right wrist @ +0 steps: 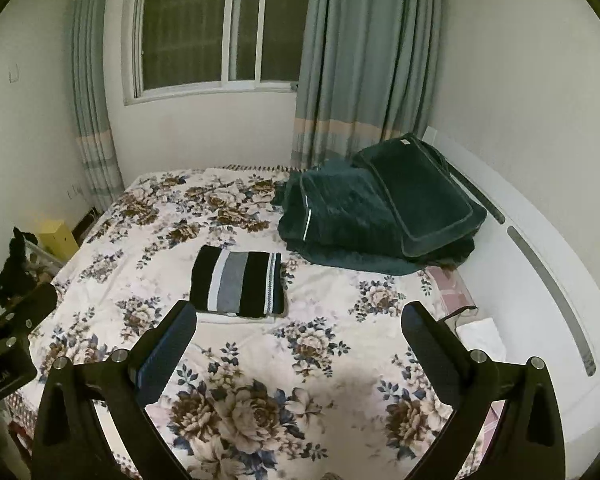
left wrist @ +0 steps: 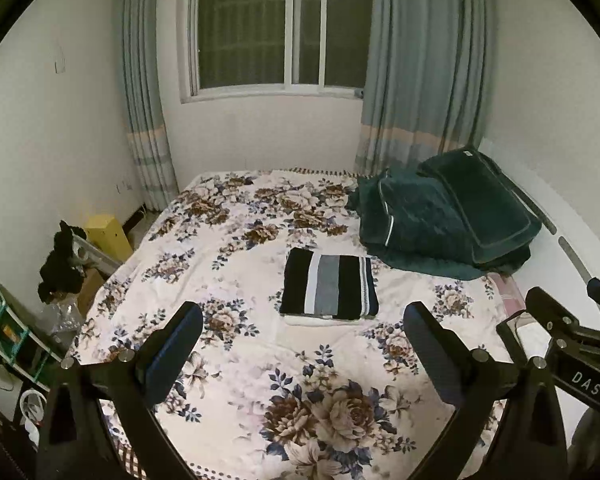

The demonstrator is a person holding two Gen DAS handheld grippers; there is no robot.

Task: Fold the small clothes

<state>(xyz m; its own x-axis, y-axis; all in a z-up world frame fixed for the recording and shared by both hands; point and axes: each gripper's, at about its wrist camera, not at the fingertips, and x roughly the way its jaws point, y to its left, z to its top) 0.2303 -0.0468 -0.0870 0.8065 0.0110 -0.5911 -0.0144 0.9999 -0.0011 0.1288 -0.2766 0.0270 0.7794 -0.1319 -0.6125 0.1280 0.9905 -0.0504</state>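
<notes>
A folded garment with black, white and grey stripes (left wrist: 329, 283) (right wrist: 238, 281) lies flat in the middle of the floral bedspread (left wrist: 236, 344) (right wrist: 332, 344), on top of a folded white piece whose edge shows beneath it. My left gripper (left wrist: 302, 332) hovers above the near part of the bed, open, nothing between its fingers, short of the garment. My right gripper (right wrist: 300, 332) is also open and empty, held nearer than the garment and to its right. The right gripper's body shows at the right edge of the left wrist view.
A dark green quilt and pillows (left wrist: 448, 216) (right wrist: 380, 208) are piled at the bed's far right by the white headboard (right wrist: 540, 280). Left of the bed stand a yellow box (left wrist: 108, 236), dark clutter (left wrist: 60, 264) and a small shelf (left wrist: 4, 332). Window and curtains lie behind.
</notes>
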